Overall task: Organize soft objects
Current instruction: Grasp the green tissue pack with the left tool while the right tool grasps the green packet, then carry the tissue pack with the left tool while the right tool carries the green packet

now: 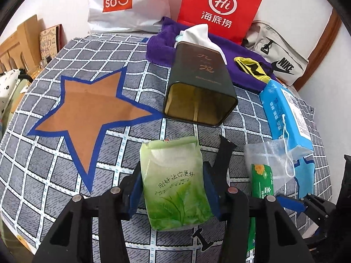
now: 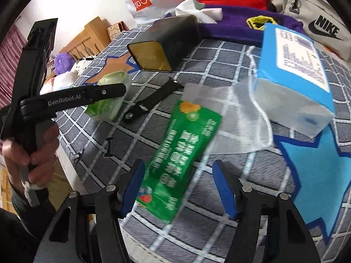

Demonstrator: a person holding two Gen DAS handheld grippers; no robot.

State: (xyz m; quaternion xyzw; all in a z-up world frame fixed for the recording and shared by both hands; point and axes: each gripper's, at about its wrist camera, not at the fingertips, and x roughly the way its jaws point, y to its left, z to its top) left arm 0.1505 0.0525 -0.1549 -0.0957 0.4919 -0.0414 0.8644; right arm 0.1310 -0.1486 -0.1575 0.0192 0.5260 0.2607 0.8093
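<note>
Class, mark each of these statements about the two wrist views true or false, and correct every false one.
1. The left gripper is shut on the pale green tissue pack. True.
2. The right gripper is clamped on the green packet. False: its jaws stand open, with the packet lying on the checked cloth between them.
3. The dark tin stands upright. False: it lies on its side, its open end toward the left wrist camera.
4. The blue tissue box lies partly on a clear drawstring bag. True.
5. The Nike bag is red. False: it is grey; the red one is the paper bag.
</note>
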